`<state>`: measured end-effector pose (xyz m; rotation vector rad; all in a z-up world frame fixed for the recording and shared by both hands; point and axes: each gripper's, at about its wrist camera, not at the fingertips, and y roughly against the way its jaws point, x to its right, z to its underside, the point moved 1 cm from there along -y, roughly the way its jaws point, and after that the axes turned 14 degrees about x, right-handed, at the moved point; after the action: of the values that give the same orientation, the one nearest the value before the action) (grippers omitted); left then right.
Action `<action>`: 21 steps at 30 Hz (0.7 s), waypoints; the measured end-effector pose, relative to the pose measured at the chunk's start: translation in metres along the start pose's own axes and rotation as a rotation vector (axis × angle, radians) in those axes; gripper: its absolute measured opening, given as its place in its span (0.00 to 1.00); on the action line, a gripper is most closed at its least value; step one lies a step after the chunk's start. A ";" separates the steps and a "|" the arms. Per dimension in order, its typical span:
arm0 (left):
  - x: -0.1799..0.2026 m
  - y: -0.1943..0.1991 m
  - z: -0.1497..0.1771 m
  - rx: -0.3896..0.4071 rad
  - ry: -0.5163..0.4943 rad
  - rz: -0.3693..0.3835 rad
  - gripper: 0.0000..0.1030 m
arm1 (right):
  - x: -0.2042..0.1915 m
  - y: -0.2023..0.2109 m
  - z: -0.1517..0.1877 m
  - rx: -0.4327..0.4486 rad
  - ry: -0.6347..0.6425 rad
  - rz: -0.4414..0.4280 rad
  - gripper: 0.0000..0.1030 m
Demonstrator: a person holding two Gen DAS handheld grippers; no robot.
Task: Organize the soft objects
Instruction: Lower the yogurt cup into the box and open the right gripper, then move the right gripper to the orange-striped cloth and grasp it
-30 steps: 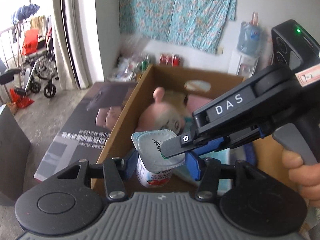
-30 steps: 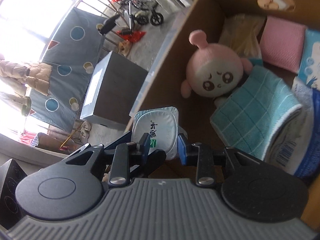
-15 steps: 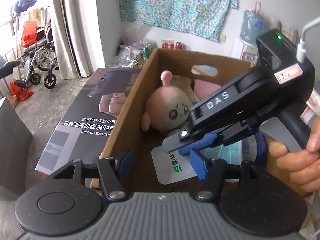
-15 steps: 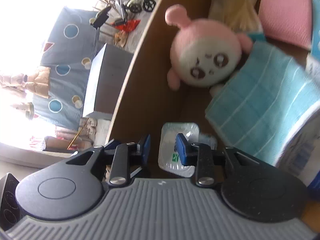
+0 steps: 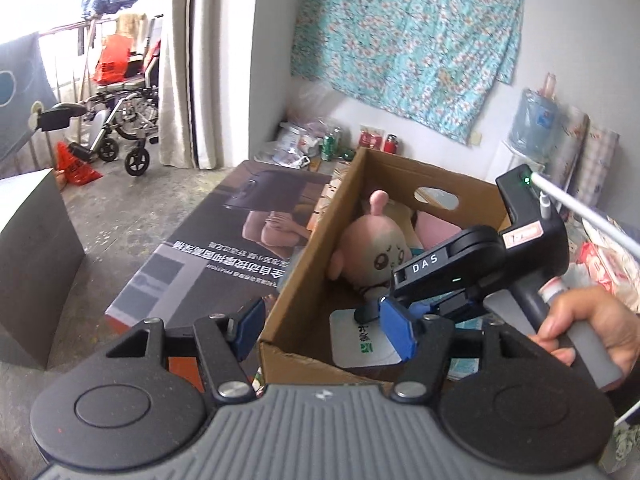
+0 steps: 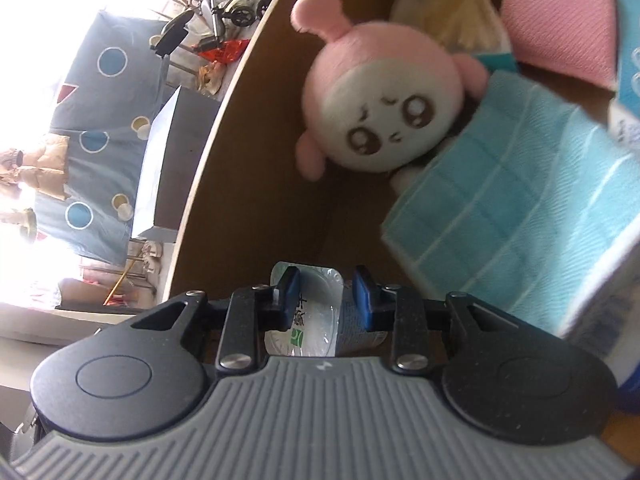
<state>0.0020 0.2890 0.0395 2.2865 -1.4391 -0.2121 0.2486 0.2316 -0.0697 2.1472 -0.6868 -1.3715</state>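
Several soft things already lie in the brown cardboard box [image 5: 304,264]: the round pink plush doll with the white face [image 6: 384,108] against the box's left wall, the folded light-blue checked towel [image 6: 508,196] just beside it and partly over its lower edge, a pink folded cloth [image 6: 560,20] and a cream bundle [image 6: 448,12] toward the far end. What I am adding is the white plastic yogurt cup with the foil lid [image 6: 316,312]. My right gripper [image 6: 326,300] is clamped on it, one pad on each side, low in the near left corner of the box, foil lid turned toward the left wall. Seen from my other hand, the cup's lid [image 5: 364,340] shows just inside the near edge. My left gripper [image 5: 324,328] has just been opening and stands apart with nothing between its pads, straddling the box's near corner. By my reckoning the box is mostly filled and this cup is nearly placed; what remains is to let it go and draw both hands clear. Whether more items wait outside the box, I cannot tell.
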 end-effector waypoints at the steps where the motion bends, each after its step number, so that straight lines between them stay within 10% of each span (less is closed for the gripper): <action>1: -0.001 0.002 0.000 0.002 0.004 -0.001 0.63 | -0.003 -0.002 0.002 0.000 -0.002 -0.006 0.27; 9: 0.005 0.014 0.007 0.026 0.039 0.022 0.65 | -0.003 0.012 0.005 0.053 -0.028 -0.024 0.31; 21: 0.058 0.063 0.020 0.123 0.054 0.205 0.76 | 0.000 0.222 0.052 0.454 0.138 -0.133 0.58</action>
<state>-0.0306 0.2089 0.0539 2.1998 -1.6865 0.0001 0.1680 0.0577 0.0546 2.6562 -0.8801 -1.2022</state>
